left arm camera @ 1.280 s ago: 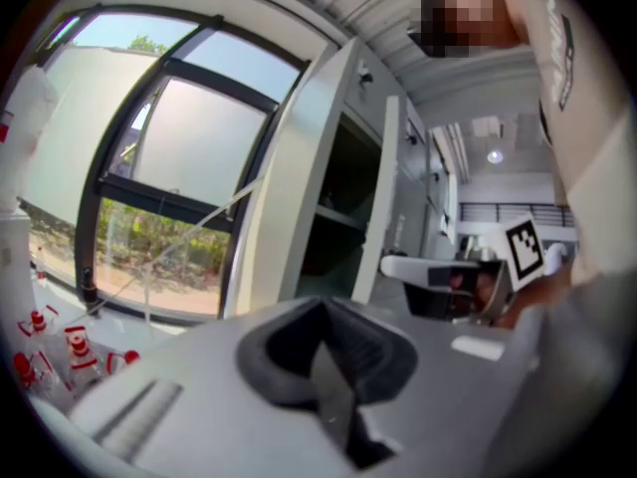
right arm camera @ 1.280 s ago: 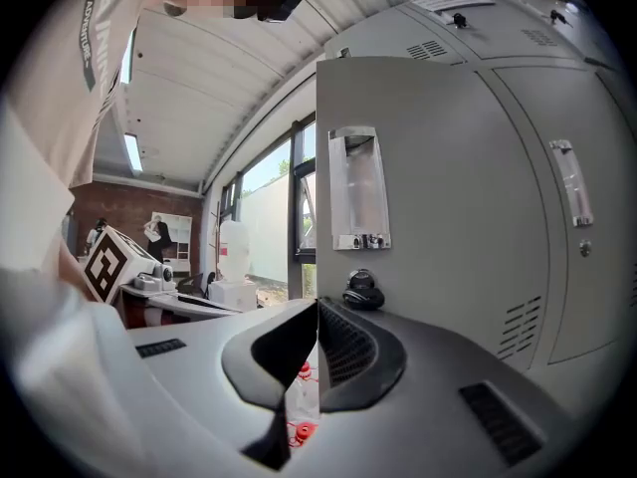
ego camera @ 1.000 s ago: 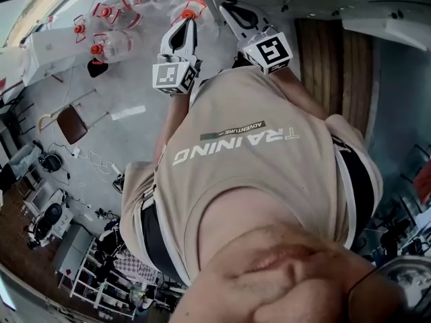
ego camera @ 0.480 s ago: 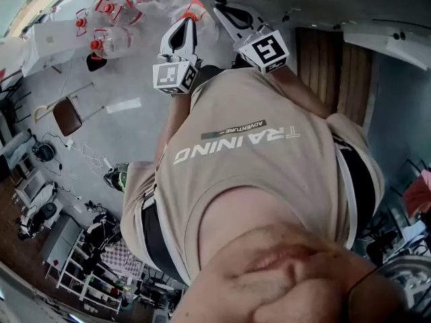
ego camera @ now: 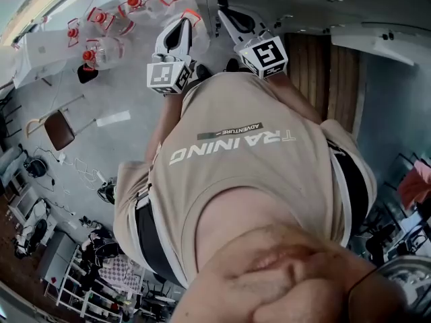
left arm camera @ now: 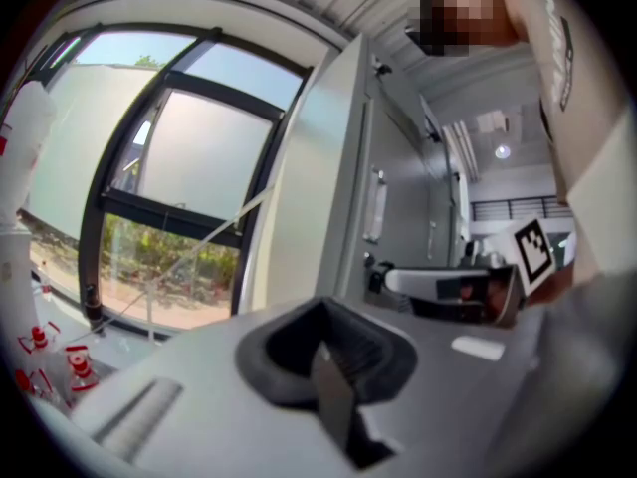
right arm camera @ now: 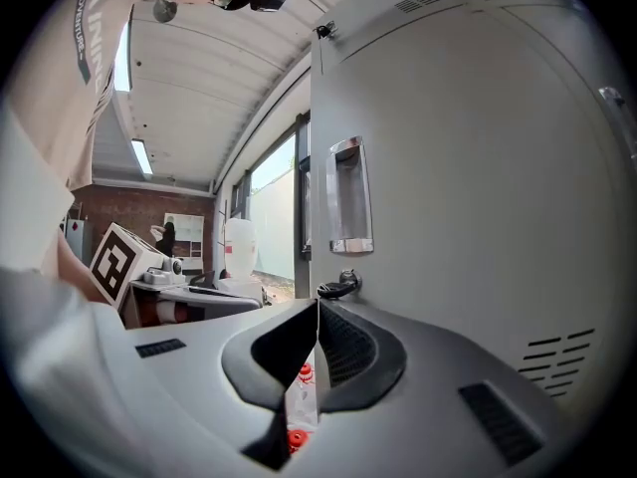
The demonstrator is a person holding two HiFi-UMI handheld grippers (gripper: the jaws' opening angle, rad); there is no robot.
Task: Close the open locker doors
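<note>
A grey locker door (right arm camera: pixel 468 187) fills the right gripper view, with a recessed metal handle (right arm camera: pixel 348 197) and a key lock (right arm camera: pixel 338 287) near its left edge. My right gripper (right arm camera: pixel 317 309) is close in front of it, jaws shut on nothing. In the left gripper view the locker's side wall (left arm camera: pixel 314 187) and a row of doors (left arm camera: pixel 403 202) run away to the right. My left gripper (left arm camera: pixel 320 355) is shut and holds nothing. From the head view, both the left gripper (ego camera: pixel 182 27) and the right gripper (ego camera: pixel 227 11) are raised ahead of the person's chest.
Large clear water bottles with red caps (ego camera: pixel 101 46) stand on the grey floor at the left, beside a brown chair (ego camera: pixel 59 130). A wooden panel (ego camera: pixel 330 66) lies at the right. A tall window (left arm camera: pixel 169 187) is left of the lockers.
The head view has swung a little, so the floor items drift left. Both grippers stay raised and shut, the left one slightly further left.
</note>
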